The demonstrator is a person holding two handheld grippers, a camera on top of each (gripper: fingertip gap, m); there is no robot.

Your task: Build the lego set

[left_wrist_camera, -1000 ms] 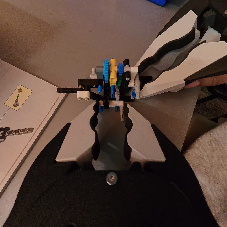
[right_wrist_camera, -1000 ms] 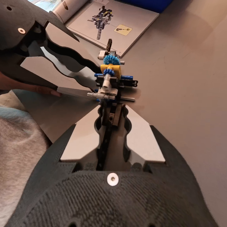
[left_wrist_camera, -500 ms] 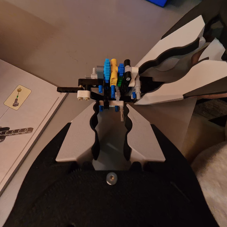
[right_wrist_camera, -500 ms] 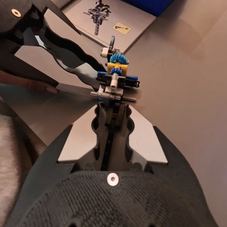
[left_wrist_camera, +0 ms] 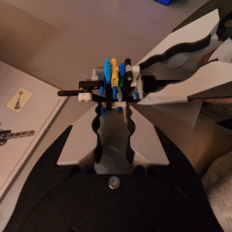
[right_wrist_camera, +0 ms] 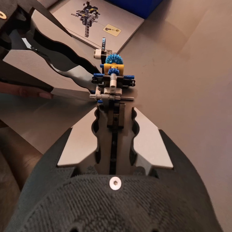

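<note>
The left gripper (left_wrist_camera: 113, 108) is clamped on the near edge of the lego model (left_wrist_camera: 113, 82), pinching its white and black beams above the table (left_wrist_camera: 62, 37). The right gripper (right_wrist_camera: 115, 110) stands apart around the model's (right_wrist_camera: 113, 80) black beam, fingers (right_wrist_camera: 144, 140) not touching it. The manual (left_wrist_camera: 25, 119) lies open just beside the model.

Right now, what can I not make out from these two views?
- Left wrist view: booklet cut off by the left edge.
- Right wrist view: near end of the black beam hidden under the body of the right tool.
- Right wrist view: blue box cut off by the top edge.
- Left wrist view: contact of left tool with lego model hidden by its white parts.
</note>
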